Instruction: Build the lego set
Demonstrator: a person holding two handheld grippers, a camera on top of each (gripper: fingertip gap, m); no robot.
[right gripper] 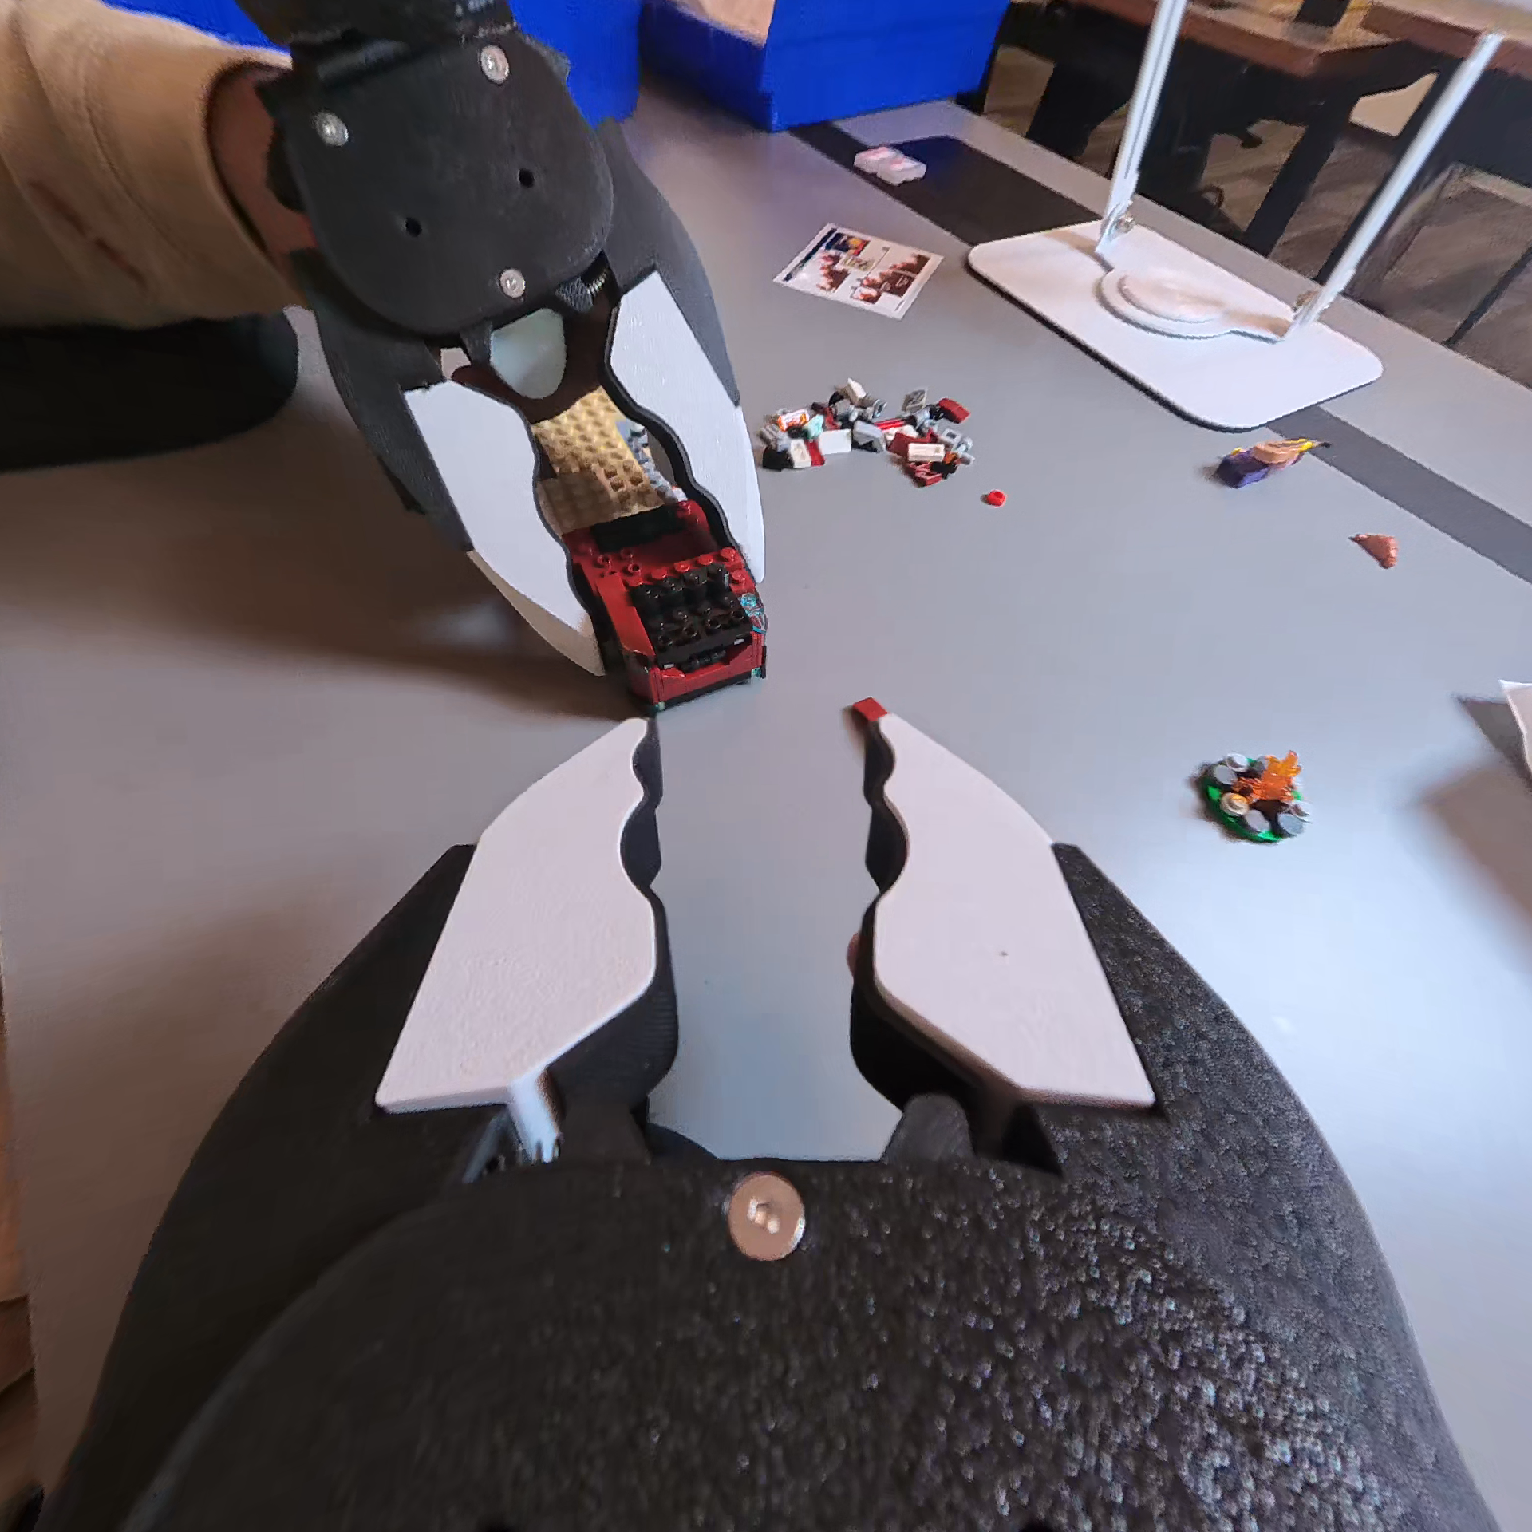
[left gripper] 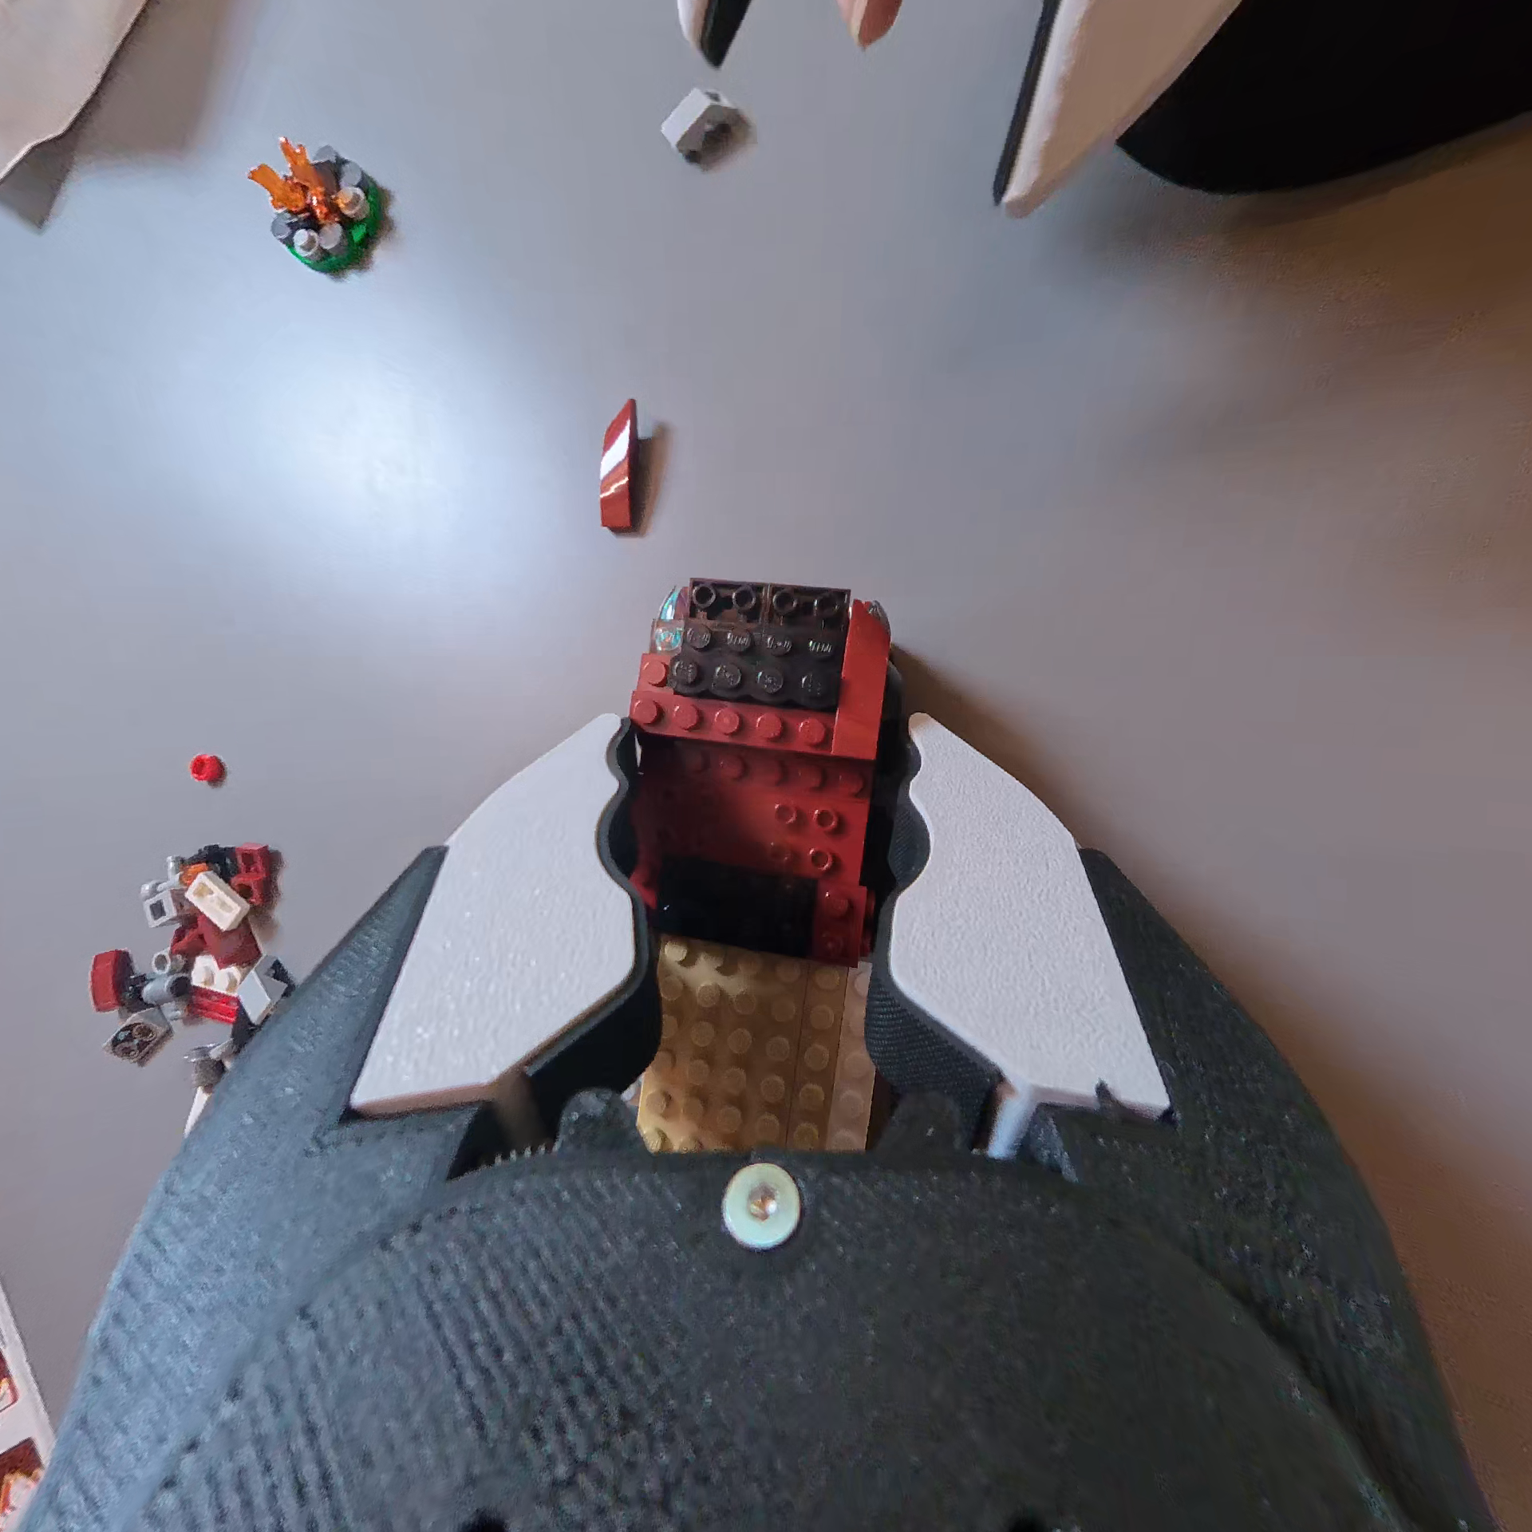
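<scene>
The left tongs (right gripper: 663,613) pinch the dark red, black and tan toy-brick car (left gripper: 758,746) by its sides, nose down on the grey surface (left gripper: 1161,580). The right tongs (right gripper: 758,721) hang spread and empty just before it, a small dark red curved brick (left gripper: 620,466) lying by one fingertip. A steady clamp on the car looks wise.

A smooth grey desk (right gripper: 1078,630) is carrying a dark red and tan brick-built car (right gripper: 680,613), a dark red curved slope piece (left gripper: 620,466), a heap of small loose bricks (right gripper: 866,435), a tiny red round stud (right gripper: 993,498), a green-based brick campfire (right gripper: 1256,797), a printed leaflet (right gripper: 858,269) and a white flat stand base (right gripper: 1177,332).
</scene>
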